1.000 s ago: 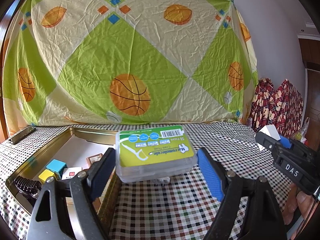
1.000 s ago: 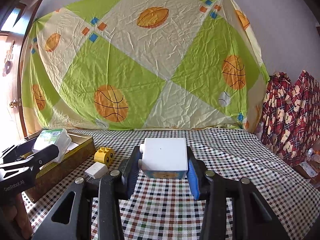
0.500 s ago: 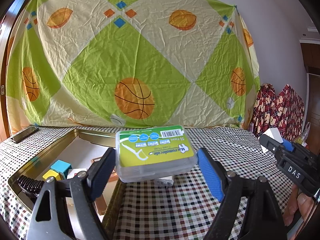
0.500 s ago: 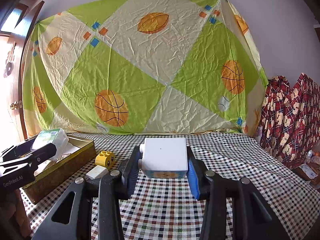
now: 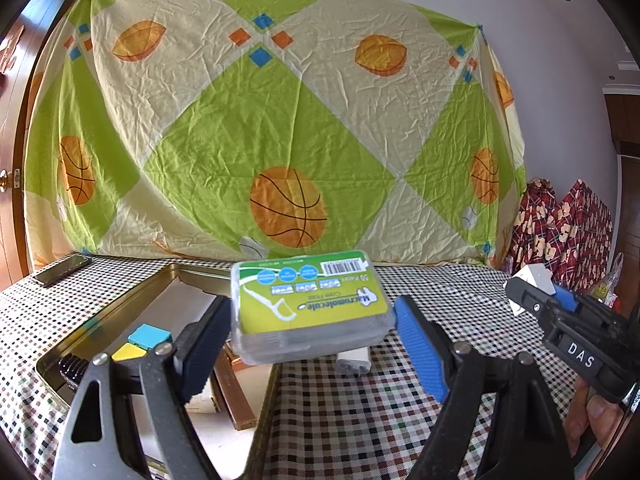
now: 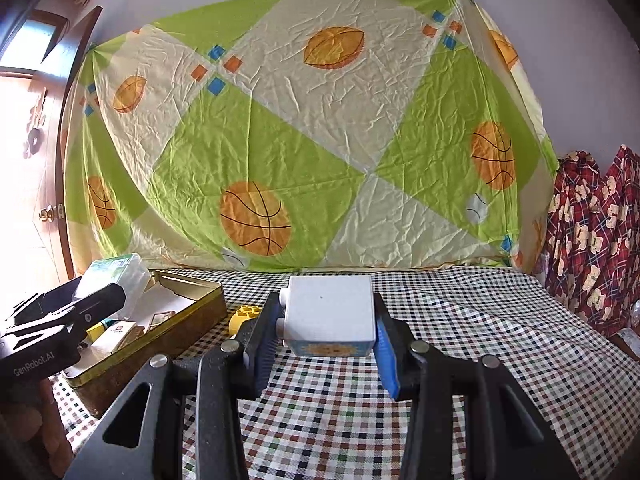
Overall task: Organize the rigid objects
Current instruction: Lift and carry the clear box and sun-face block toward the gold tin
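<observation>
My left gripper (image 5: 312, 330) is shut on a clear floss-pick box (image 5: 310, 304) with a green label, held in the air over the right rim of a gold metal tin (image 5: 120, 308). My right gripper (image 6: 326, 330) is shut on a white block (image 6: 330, 314) with a blue and yellow patterned front, held above the checkered tablecloth. In the right wrist view the left gripper (image 6: 104, 300) with the floss-pick box (image 6: 116, 276) hangs over the tin (image 6: 192, 316) at the left. In the left wrist view the right gripper (image 5: 536, 292) shows at the right.
The tin holds a blue block (image 5: 149, 337), a yellow block (image 5: 128, 352), a black clip (image 5: 74, 366) and small boxes. A white charger (image 5: 354, 362) and a yellow brick (image 6: 245, 315) lie on the cloth beside the tin. A dark phone (image 5: 60, 272) lies at the far left.
The left gripper with the floss-pick box has risen a little and shifted further over the tin. The right gripper has risen slightly with the white block.
</observation>
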